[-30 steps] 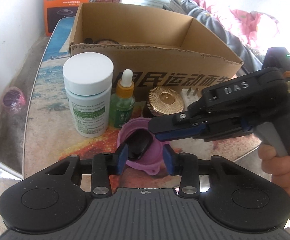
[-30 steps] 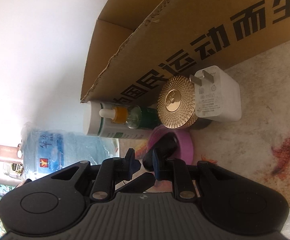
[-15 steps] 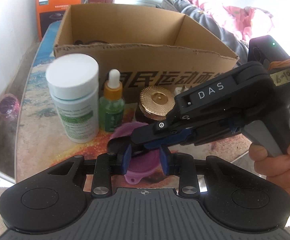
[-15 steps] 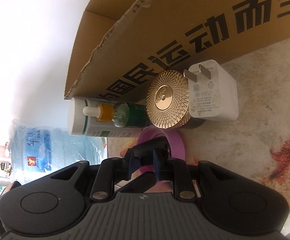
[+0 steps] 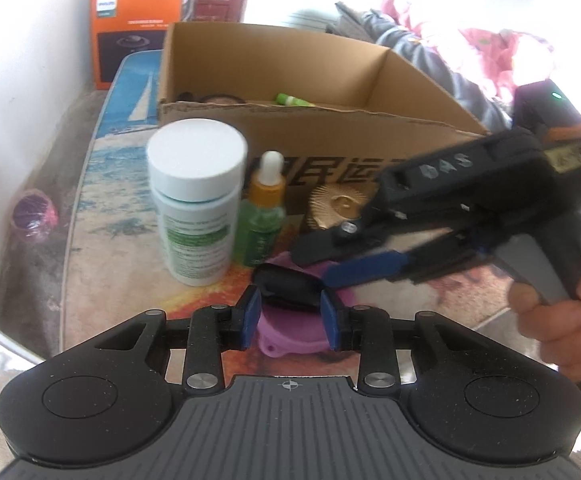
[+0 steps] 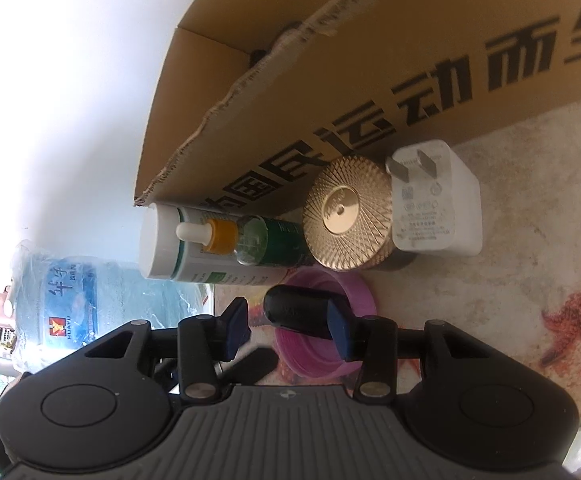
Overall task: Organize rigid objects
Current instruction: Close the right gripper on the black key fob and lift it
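Observation:
A small black oblong object (image 5: 286,285) (image 6: 296,312) is above a purple silicone cup (image 5: 290,330) (image 6: 322,332) on the table. My left gripper (image 5: 290,316) has its blue pads on either side of the black object and grips it. My right gripper (image 6: 288,330) is open, its right pad beside the object's end; in the left wrist view it reaches in from the right (image 5: 330,256). An open cardboard box (image 5: 310,80) (image 6: 330,80) stands behind.
In front of the box stand a white-capped bottle (image 5: 196,200) (image 6: 194,248), a green dropper bottle (image 5: 262,216) (image 6: 242,240), a gold-lidded jar (image 5: 338,204) (image 6: 346,212) and a white charger plug (image 6: 434,200). An orange carton (image 5: 138,20) is far back left.
My right gripper lifted the black object out of the purple cup, then opened and drew back. My left gripper now holds the object between its pads.

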{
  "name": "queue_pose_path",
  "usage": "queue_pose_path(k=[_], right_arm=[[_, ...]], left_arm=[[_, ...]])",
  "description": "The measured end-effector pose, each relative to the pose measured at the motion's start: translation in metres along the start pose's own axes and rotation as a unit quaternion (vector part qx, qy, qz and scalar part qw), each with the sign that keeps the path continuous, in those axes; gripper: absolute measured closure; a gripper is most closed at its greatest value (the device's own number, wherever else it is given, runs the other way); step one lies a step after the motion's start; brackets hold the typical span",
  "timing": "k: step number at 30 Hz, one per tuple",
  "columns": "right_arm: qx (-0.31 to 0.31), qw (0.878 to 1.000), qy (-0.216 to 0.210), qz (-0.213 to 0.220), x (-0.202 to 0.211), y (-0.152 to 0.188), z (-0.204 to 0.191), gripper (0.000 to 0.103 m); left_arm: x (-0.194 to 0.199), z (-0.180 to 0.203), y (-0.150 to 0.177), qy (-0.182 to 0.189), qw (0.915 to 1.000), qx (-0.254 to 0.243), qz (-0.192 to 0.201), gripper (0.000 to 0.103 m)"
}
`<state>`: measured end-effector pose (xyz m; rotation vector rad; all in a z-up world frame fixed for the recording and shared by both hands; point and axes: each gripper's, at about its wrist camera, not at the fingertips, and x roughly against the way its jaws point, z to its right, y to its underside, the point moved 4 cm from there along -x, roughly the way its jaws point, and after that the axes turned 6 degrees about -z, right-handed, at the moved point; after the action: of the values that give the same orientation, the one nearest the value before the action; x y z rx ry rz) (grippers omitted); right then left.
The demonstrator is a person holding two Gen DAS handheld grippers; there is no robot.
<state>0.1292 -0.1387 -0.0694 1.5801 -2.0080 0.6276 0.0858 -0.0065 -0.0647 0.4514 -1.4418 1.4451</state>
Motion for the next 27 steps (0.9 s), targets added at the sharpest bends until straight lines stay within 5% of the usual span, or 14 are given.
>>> queue_pose_path(k=[8,20,27], right_arm=[[0.032,0.999,0.015,0.017,-0.010,-0.005,-0.013,0.057],[0.039,0.999,0.021,0.009,-0.029,0.001,-0.013,0.057],[0.015,1.000,-0.013,-0.017,-0.037,0.002,-0.005,0.056]], left_arm=[[-0.019,0.005,0.005,0.014,0.9995,0.013,-0.025,0.070],[-0.027,-0.005,-0.002,0.023,0.9986,0.046,-0.013,0.070],[-0.030,-0.004,-0.006,0.032,0.9981,0.053,-0.007,0.066]])
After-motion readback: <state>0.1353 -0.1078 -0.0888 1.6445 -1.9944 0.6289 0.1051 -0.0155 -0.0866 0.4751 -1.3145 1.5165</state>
